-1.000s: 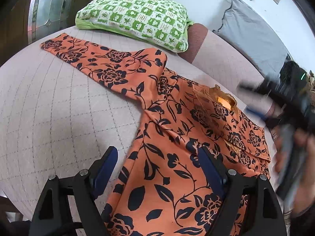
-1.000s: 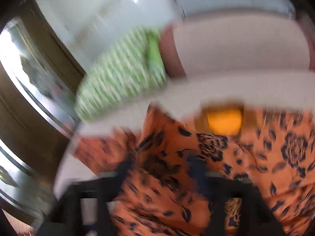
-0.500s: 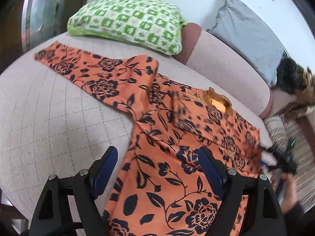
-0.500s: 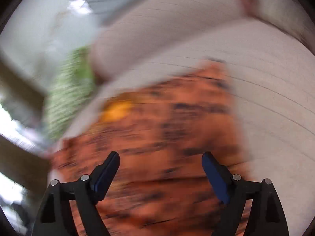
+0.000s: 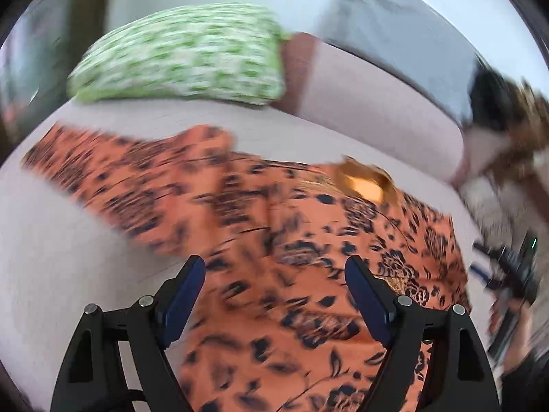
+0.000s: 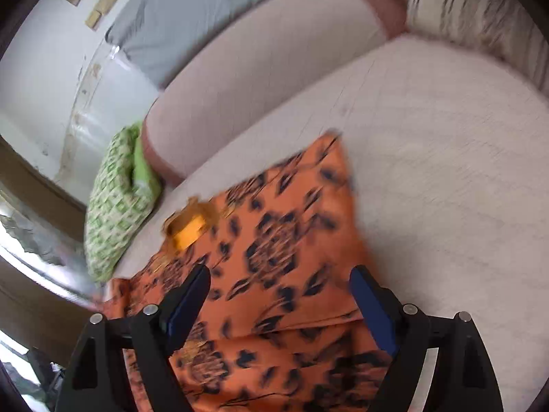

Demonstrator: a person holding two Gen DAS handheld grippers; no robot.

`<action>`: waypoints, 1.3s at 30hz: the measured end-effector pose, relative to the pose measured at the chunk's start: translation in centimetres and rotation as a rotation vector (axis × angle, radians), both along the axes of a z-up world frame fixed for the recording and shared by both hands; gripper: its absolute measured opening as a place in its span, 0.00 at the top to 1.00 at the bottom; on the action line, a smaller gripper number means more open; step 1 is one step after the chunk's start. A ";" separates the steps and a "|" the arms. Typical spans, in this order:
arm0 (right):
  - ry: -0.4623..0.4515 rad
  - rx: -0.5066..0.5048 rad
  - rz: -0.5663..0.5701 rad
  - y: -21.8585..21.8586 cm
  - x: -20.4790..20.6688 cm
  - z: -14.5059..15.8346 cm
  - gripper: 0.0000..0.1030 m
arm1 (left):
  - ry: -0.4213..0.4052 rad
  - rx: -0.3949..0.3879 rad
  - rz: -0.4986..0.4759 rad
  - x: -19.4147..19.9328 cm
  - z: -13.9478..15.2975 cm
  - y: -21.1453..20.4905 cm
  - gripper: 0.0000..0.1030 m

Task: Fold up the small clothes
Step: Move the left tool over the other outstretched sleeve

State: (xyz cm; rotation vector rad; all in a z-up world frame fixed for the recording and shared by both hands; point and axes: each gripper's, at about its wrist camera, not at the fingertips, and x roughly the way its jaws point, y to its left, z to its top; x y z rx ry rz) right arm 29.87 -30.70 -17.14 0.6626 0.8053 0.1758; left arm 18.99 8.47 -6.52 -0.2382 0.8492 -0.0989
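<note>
An orange garment with a black flower print (image 5: pixel 291 240) lies spread on the pale quilted sofa seat (image 5: pixel 51 240), one long sleeve (image 5: pixel 103 161) stretched to the left, its neck opening (image 5: pixel 363 182) at the far side. My left gripper (image 5: pixel 274 285) is open and empty, hovering above the garment's lower part. My right gripper (image 6: pixel 279 295) is open and empty above the garment's right side (image 6: pixel 274 250), where a folded-in edge lies. The right gripper also shows in the left wrist view (image 5: pixel 507 274) at the far right, blurred.
A green and white checked pillow (image 5: pixel 185 55) rests at the back left against the sofa backrest (image 5: pixel 377 103). A grey cloth (image 6: pixel 192 17) hangs over the backrest. A beige cushion (image 6: pixel 480 17) sits at the right end. Bare seat (image 6: pixel 446 171) lies right of the garment.
Both grippers have moved; both views are blurred. The right gripper has swung to the garment's right edge and steadied. The left view has shifted so the garment sits further left.
</note>
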 end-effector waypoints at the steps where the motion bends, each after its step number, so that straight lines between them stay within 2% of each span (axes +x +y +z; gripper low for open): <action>1: -0.002 -0.017 -0.009 -0.6 0.2 0.2 0.17 | 0.000 0.021 -0.034 1.0 -0.4 -1.4 0.19; 4: 0.017 -0.052 -0.015 -1.9 2.1 0.3 0.18 | 0.018 0.084 -0.098 4.0 -2.2 -4.6 0.19; 7: 0.044 -0.068 0.002 -2.5 5.1 -0.2 0.31 | 0.031 0.139 -0.108 6.3 -3.9 -6.2 0.19; 9: 0.073 -0.062 0.015 -2.7 7.4 -1.1 0.31 | 0.051 0.169 -0.114 7.5 -5.2 -6.7 0.19; 10: 0.082 -0.068 0.019 -2.8 8.0 -1.4 0.40 | 0.079 0.190 -0.114 8.0 -6.0 -6.9 0.19; 11: 0.108 -0.076 0.037 -2.6 9.0 -2.2 0.59 | 0.134 0.223 -0.106 8.7 -7.5 -7.0 0.19; 12: 0.156 -0.078 0.068 -2.2 9.8 -3.3 0.86 | 0.150 0.227 -0.106 8.9 -8.1 -6.9 0.17; 13: 0.164 -0.104 0.077 -1.9 10.0 -3.5 0.86 | 0.107 0.228 -0.101 8.6 -8.1 -6.8 0.16; 15: 0.087 -0.187 0.050 -1.4 9.2 -1.7 0.87 | 0.107 0.236 -0.104 8.7 -8.2 -6.9 0.15; 16: 0.068 -0.268 0.010 -1.2 8.9 -1.3 0.87 | 0.105 0.234 -0.099 8.7 -8.3 -6.9 0.15; 17: 0.105 -0.305 -0.012 -1.3 9.2 -2.0 0.87 | 0.108 0.231 -0.097 8.7 -8.2 -6.9 0.15; 18: 0.174 -0.259 0.002 -1.7 9.7 -3.5 0.85 | 0.113 0.230 -0.096 8.6 -8.2 -6.8 0.15; 19: 0.160 -0.248 0.001 -2.0 9.5 -3.2 0.85 | 0.118 0.225 -0.098 8.5 -8.0 -6.8 0.15; 21: 0.121 -0.263 -0.024 -2.1 8.3 -1.2 0.85 | 0.108 0.195 -0.094 8.2 -7.1 -6.1 0.15; 23: 0.030 -0.293 -0.033 -1.2 6.1 1.7 0.84 | 0.059 0.142 -0.052 6.8 -5.1 -4.2 0.15; 25: -0.071 -0.281 0.026 1.0 4.0 4.2 0.80 | 0.021 0.077 -0.011 5.2 -3.8 -1.8 0.15; 26: -0.096 -0.263 0.101 2.7 3.1 4.5 0.65 | 0.000 0.038 0.024 4.1 -3.0 0.2 0.15; 27: -0.084 -0.256 0.149 3.7 2.8 4.1 0.48 | -0.017 -0.010 0.081 2.9 -2.3 3.0 0.15; 28: -0.025 -0.238 0.210 5.0 3.1 2.5 0.15 | -0.026 -0.044 0.120 2.3 -2.0 4.8 0.15; 30: 0.153 -0.242 0.256 6.0 3.8 -1.9 0.12 | -0.039 -0.167 0.255 0.8 -1.8 10.7 0.15; 31: 0.157 -0.278 0.251 6.5 3.8 -3.3 0.12 | -0.038 -0.223 0.323 0.2 -1.9 13.7 0.15; 32: 0.108 -0.327 0.240 7.1 3.1 -2.7 0.12 | -0.033 -0.277 0.393 -0.1 -2.2 17.1 0.15; 33: 0.103 -0.349 0.243 7.6 2.9 -2.4 0.12 | -0.030 -0.308 0.439 -0.1 -2.3 19.6 0.15; 34: 0.113 -0.345 0.261 8.0 2.9 -2.3 0.12 | -0.036 -0.329 0.503 0.1 -2.6 22.9 0.15; 39: 0.123 -0.328 0.259 8.2 2.6 -2.2 0.12 | -0.018 -0.297 0.691 2.9 -3.8 31.8 0.16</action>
